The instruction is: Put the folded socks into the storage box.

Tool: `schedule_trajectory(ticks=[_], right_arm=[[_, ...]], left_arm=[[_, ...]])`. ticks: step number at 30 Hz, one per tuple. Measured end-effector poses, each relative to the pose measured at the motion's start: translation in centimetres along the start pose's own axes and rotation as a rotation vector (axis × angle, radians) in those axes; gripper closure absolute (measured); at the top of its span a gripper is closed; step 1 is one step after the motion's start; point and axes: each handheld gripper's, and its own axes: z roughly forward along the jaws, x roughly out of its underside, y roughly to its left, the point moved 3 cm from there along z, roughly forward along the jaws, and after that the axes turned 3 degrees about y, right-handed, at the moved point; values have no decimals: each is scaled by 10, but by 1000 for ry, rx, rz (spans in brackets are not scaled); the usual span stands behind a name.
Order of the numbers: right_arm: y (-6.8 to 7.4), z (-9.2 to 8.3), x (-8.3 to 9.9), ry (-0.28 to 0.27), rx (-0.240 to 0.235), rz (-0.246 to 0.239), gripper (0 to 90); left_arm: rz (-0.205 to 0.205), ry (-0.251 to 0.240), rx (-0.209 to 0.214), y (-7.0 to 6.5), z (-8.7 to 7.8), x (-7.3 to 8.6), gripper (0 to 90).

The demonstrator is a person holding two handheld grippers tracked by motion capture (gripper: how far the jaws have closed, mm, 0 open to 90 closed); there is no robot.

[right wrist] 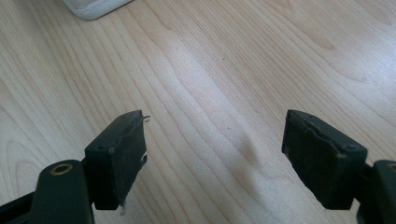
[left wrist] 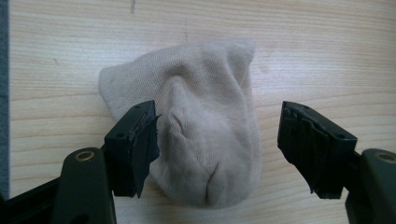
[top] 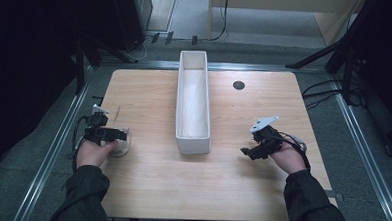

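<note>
A: Left tongs (left wrist: 217,144) down low over the sock (left wrist: 201,126), jaws spread wide, the cream bundle sitting between them but not pinched. One pad looks to be brushing the fabric on its near side; the other stands well clear.

B: And that's the worry. If they close from there, I'd say the touching pad shoves the sock sideways across the desk (left wrist: 327,56) before the far pad arrives, and you end up nipping one loose fold.

A: Which means a dangling sock, half unrolled, when it lifts.

B: Exactly. It's soft and crumpled, so it will sag whatever is grabbed.

A: From above, the sock (top: 122,146) lies near the desk's left edge, just in front of the left hand (top: 93,153). Not much margin there if it gets pushed outward.

B: Right tongs (right wrist: 217,161) over to the other side, also spread apart, nothing in them, bare wood beneath.

A: Further out, the long white tray (top: 191,140) runs down the middle. If that's the destination, a trailing toe could catch its near rim on the way over.

B: Or drape over the wall instead of dropping in.
</note>
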Motion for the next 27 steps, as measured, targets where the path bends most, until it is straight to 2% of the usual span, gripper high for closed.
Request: schedule_trajectory(ticks=[10, 13, 15, 18, 24, 27], right_arm=[[1, 1, 0, 7, 6, -7, 215], [1, 1, 0, 9, 6, -13, 215], [2, 1, 0, 11, 6, -12, 215], [2, 2, 1, 15, 7, -19, 214], [2, 2, 1, 15, 7, -20, 215], [2, 2, 1, 17, 8, -21, 214]], left_arm=[[-13, 22, -24, 4, 13, -2, 330], [1, 29, -58, 2, 15, -2, 352], [2, 28, -64, 2, 15, -1, 376], [34, 28, -97, 2, 16, 1, 436], [67, 46, -124, 1, 16, 2, 537], [78, 64, -121, -1, 16, 1, 609]])
